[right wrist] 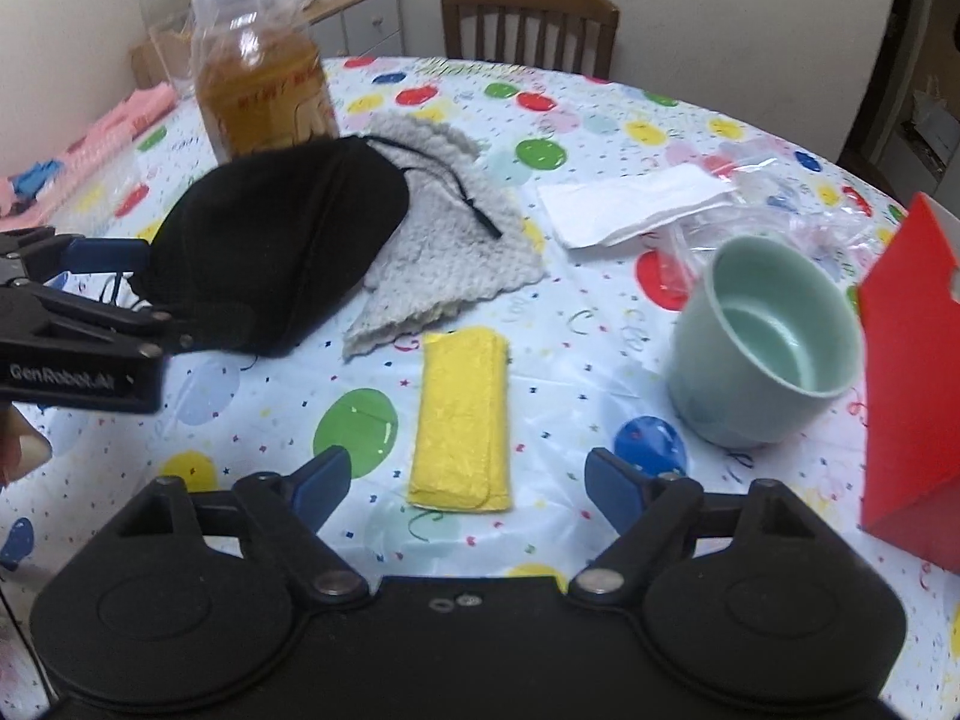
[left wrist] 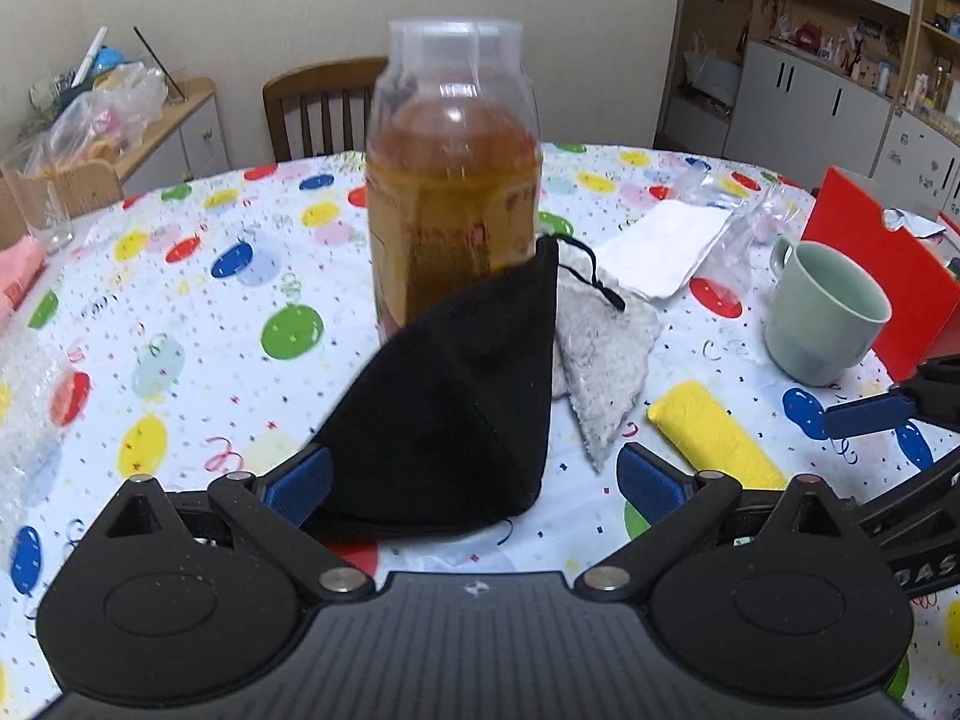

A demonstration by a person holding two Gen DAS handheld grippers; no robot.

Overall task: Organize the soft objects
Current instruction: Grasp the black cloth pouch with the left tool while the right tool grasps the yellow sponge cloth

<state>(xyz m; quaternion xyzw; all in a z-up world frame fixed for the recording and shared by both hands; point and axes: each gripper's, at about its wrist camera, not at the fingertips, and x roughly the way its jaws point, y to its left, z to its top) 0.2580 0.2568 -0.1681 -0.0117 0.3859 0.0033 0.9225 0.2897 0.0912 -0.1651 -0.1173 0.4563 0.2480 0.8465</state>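
A black face mask lies partly on a grey fluffy cloth, in front of a big bottle. My left gripper is open, its fingers either side of the mask's near edge. In the right wrist view the mask and grey cloth lie at the left, and the left gripper is at the mask's edge. A folded yellow cloth lies just ahead of my open, empty right gripper. It also shows in the left wrist view.
A tall plastic bottle of amber liquid stands behind the mask. A pale green mug, a red box, white napkins and clear plastic bags are at the right. Pink cloth lies far left. A chair stands behind the table.
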